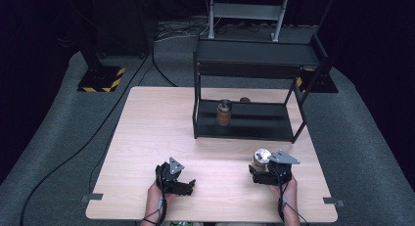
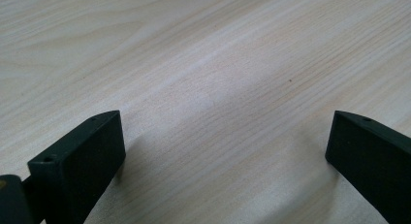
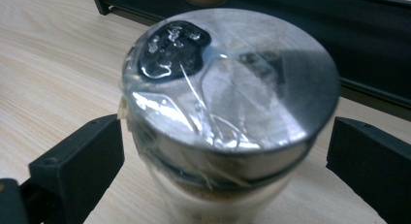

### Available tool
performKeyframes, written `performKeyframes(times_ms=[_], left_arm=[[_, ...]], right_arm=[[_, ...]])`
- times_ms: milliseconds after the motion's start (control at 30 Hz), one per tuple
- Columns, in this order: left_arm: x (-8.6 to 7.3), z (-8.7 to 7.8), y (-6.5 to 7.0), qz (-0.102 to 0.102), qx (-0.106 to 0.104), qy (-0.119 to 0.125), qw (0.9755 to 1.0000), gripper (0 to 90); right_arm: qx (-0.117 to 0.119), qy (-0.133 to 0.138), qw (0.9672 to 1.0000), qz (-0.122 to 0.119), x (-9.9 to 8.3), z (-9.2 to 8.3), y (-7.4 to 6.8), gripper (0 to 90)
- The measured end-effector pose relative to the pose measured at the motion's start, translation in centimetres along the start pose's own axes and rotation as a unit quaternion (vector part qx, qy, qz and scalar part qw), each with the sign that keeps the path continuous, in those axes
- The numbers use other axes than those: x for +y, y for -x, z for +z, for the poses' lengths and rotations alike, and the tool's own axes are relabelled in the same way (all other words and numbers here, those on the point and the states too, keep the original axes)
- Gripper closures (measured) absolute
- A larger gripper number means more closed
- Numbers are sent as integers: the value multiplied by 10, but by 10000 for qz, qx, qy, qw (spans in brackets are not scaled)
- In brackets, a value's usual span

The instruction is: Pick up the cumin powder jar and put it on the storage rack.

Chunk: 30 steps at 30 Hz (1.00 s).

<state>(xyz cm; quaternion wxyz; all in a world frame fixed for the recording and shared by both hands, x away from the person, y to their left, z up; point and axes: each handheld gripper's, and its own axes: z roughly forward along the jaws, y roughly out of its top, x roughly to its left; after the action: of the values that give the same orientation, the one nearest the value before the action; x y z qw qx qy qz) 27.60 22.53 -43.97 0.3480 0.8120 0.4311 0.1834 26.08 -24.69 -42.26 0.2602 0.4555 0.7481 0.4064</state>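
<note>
A jar with a shiny metal lid (image 1: 262,157) stands on the wooden table (image 1: 147,138) at the front right. My right gripper (image 1: 262,168) is open, one jaw on each side of this jar. In the right gripper view the jar's plastic-wrapped lid (image 3: 232,78) sits between the two black jaws; the left jaw is close to the jar wall and a gap shows at the right jaw. My left gripper (image 1: 188,187) rests low at the front left. It is open (image 2: 225,136) over bare wood with nothing between its jaws.
A black two-level rack (image 1: 254,125) stands at the table's far right, close behind the jar. A second brown jar (image 1: 223,113) sits on its lower shelf, with a small brown object (image 1: 244,100) behind it. Cables and stands lie on the floor beyond.
</note>
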Motion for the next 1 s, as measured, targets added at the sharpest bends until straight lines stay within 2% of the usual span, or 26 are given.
performKeyframes(times_ms=[433,500,533,600,700,1000], left_arm=[[0,0,0,6,6,3,10000,2],[0,0,0,8,8,5,10000,2],[0,0,1,10,10,5,10000,2],[0,0,1,10,11,5,10000,2],[0,0,1,9,12,8,10000,2],[0,0,1,9,11,8,10000,2]], right_arm=[[-7,-61,10000,-70,3,11,-5,4],[-101,-28,9999,-83,0,10,-7,151],[-59,-38,10000,-44,0,10,-5,148],[-54,-11,10000,15,-3,9,-4,243],[70,2,9999,86,-5,9,1,292],[-23,59,10000,49,-7,8,-4,300]])
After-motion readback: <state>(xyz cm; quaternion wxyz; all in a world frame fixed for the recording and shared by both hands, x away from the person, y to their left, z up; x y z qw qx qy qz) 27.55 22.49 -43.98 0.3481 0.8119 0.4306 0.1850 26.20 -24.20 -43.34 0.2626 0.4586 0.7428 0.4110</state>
